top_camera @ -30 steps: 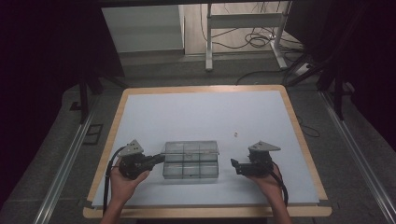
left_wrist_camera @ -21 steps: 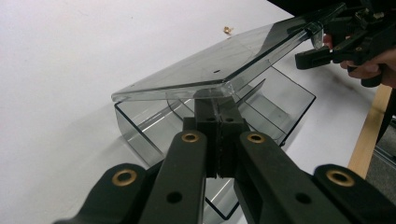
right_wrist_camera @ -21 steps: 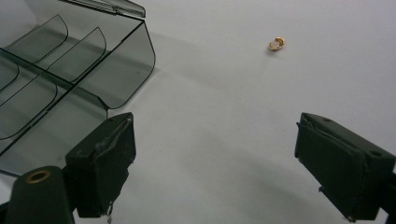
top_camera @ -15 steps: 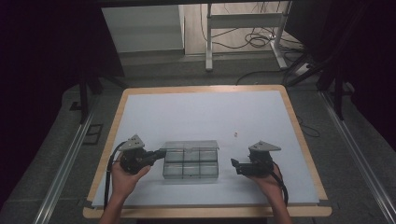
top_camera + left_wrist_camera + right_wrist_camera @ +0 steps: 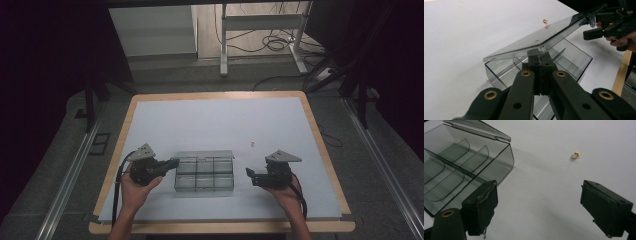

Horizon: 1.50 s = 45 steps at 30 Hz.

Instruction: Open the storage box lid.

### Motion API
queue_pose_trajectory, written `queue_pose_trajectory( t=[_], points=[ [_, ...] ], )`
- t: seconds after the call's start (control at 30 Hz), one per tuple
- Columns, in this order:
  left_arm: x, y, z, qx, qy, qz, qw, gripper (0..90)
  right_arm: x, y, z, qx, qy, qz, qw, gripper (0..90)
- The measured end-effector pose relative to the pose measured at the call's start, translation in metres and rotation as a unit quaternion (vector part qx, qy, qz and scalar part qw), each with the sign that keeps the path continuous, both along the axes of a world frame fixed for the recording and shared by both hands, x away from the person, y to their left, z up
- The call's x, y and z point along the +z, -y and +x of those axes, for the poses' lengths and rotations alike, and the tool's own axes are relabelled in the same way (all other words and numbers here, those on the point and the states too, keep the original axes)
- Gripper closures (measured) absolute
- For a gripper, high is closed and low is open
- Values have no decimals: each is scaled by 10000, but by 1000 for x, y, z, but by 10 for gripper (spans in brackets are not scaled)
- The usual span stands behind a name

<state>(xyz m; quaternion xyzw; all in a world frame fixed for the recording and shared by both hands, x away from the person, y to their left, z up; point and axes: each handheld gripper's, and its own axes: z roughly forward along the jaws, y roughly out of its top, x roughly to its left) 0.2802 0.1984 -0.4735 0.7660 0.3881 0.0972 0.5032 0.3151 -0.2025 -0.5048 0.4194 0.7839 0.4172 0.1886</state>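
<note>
surface: carries all | compartment box: near front edge, between the two tools | lid: hinged along box's far side, raised over it | left tool: at box's left end, on lid edge | right tool: right of box, apart | small metal piece: behind, right of box
</note>
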Motion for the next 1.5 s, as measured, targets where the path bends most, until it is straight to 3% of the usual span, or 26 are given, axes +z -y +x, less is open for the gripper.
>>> queue_pose_trajectory(
  t=[0.3,0.77,1.5],
  points=[
    [0,1,0,-12,5,-15,10000,899,4,-12,0,318,42,101,9994,218],
    [-1,2,0,-6,16,-9,10000,899,16,-44,5,742,324,234,9964,311],
    [-1,2,0,-10,7,3,10000,899,32,-69,9,955,591,282,9933,412]
  ],
)
